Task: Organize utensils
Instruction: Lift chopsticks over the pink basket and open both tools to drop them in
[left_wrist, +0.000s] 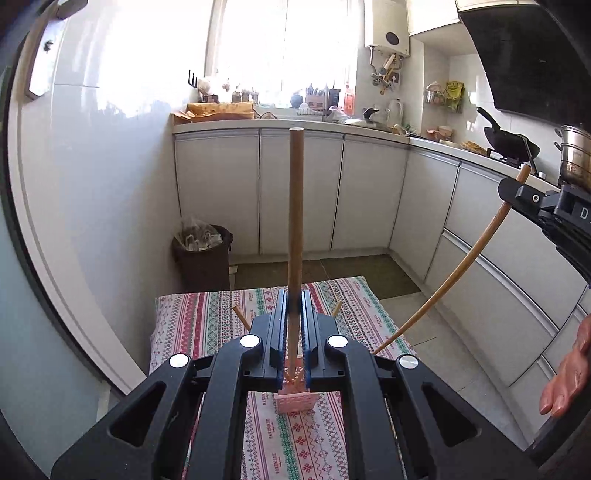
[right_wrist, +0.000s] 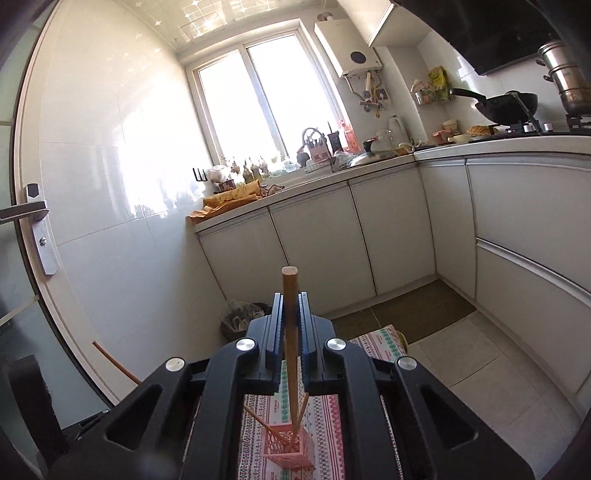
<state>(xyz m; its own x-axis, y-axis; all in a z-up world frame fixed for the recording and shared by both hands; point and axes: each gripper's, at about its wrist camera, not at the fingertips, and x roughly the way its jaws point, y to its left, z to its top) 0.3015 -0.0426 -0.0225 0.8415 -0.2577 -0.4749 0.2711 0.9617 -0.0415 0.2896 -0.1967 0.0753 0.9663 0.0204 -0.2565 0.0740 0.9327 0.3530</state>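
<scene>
- Over the table (left_wrist: 207, 325), a chopstick (left_wrist: 295, 221) is clamped upright in the left gripper (left_wrist: 294, 306), tip in the pink holder (left_wrist: 295, 400).
- Another chopstick (right_wrist: 290, 314) is pinched by the right gripper (right_wrist: 290, 314) above the holder.
- The light holder could be tipped by sideways leverage.

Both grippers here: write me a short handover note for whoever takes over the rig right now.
Left gripper: shut on a chopstick, upright, lower end in the pink holder.
Right gripper: shut on another chopstick, lower end also in the holder.
Holder stands on the patterned cloth.
Done: other sticks already lean in the holder.
Left: release both chopsticks so they settle in, then withdraw.
</scene>
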